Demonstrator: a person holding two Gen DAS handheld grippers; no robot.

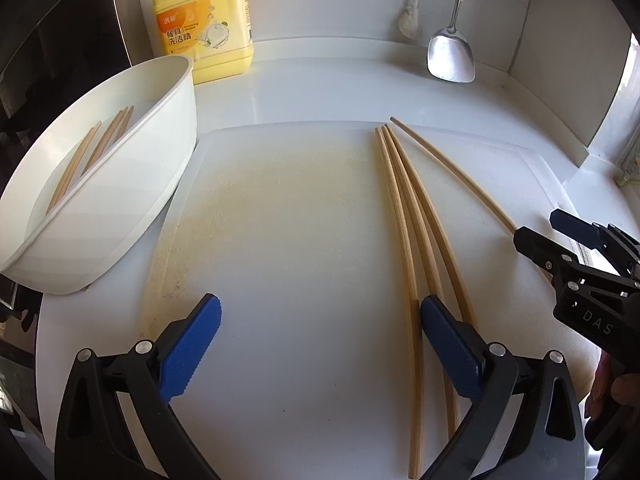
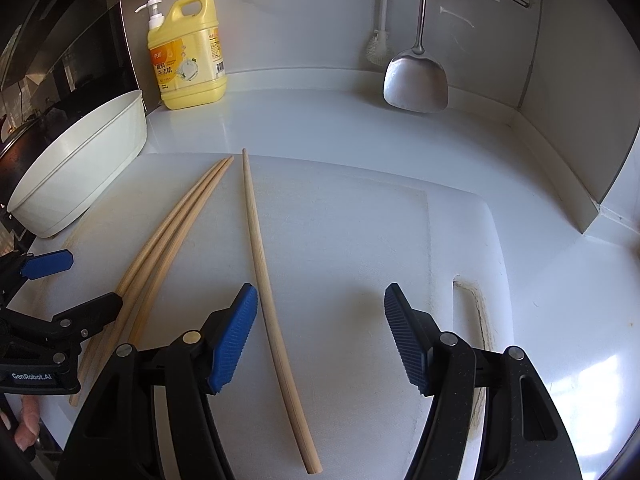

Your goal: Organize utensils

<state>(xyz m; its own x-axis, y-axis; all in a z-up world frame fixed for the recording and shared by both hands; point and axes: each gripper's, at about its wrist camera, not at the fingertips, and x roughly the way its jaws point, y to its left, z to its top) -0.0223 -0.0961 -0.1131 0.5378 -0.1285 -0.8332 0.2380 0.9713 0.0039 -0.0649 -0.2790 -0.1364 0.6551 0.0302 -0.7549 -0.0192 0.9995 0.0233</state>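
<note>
Grippers sit nearest, both with jaws apart and nothing between the pads: the left gripper (image 1: pixel 320 344) over the cutting board (image 1: pixel 280 240) near its front edge, one blue pad just beside three bundled chopsticks (image 1: pixel 412 216); the right gripper (image 2: pixel 320 340) straddles a single chopstick (image 2: pixel 268 288) (not clamped). Farther back, off the board's left edge, a white tub (image 1: pixel 120 208) holds more chopsticks (image 1: pixel 92 156). At the counter's back edge stand a yellow detergent bottle (image 2: pixel 188 60) and a hanging metal spatula (image 2: pixel 416 84).

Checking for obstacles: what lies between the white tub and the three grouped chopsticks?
Only bare cutting board separates white tub from grouped chopsticks, per left wrist view.
</note>
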